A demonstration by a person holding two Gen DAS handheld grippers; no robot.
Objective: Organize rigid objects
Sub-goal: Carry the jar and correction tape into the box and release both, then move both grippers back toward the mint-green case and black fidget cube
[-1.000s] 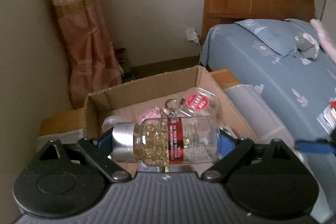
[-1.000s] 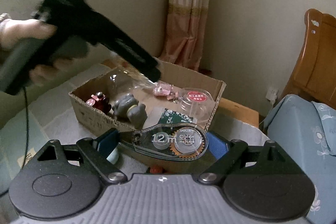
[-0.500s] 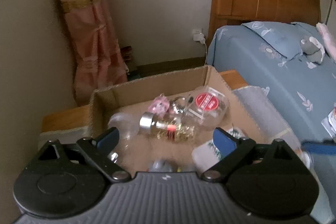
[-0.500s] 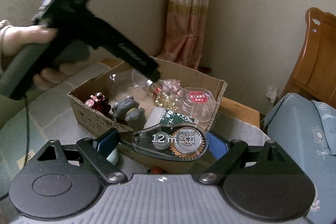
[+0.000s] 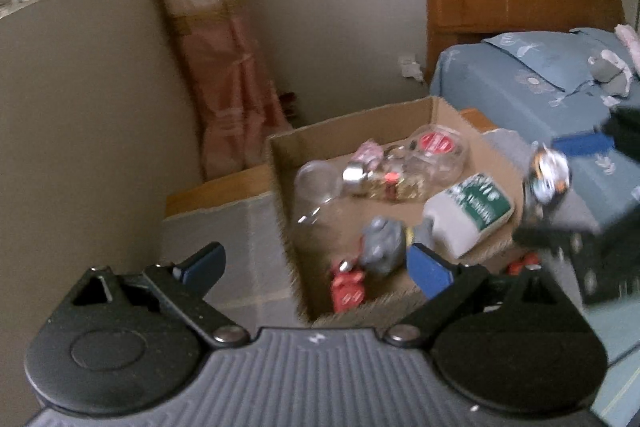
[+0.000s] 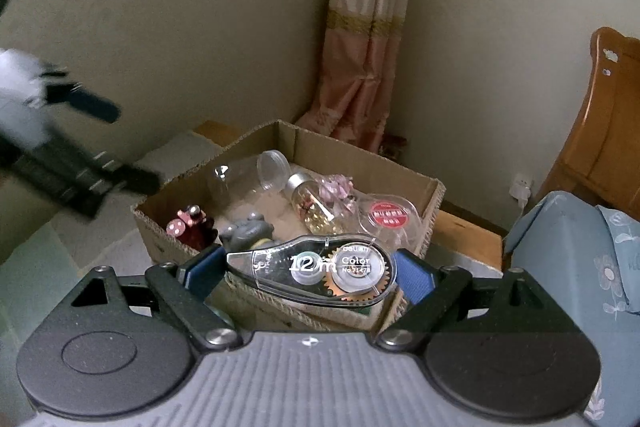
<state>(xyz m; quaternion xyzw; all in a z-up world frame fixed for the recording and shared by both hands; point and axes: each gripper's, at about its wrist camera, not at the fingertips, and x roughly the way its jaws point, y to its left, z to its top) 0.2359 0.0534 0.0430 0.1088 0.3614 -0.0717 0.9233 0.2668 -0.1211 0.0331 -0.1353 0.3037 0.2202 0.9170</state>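
Left claw (image 5: 316, 267): blue-padded fingers stood apart, nothing between them. Brown cardboard box (image 5: 280, 187) beyond held: clear plastic jar (image 5: 316, 183), silver-capped bottle of yellow capsules (image 5: 376, 181), red-labelled clear round container (image 5: 438, 153), white bottle with green label (image 5: 468, 213), grey figurine (image 5: 382, 247), red toy (image 5: 348, 285). View blurred.

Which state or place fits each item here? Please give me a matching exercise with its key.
Items
1. correction tape
2. capsule bottle
3. left gripper
4. grey figurine

States or places
A. open, holding nothing
B. lying on its side in the box, silver cap towards the back
C. clamped in the right gripper
D. in the box near its front wall, beside a red toy

Pairs: 1-C, 2-B, 3-A, 4-D
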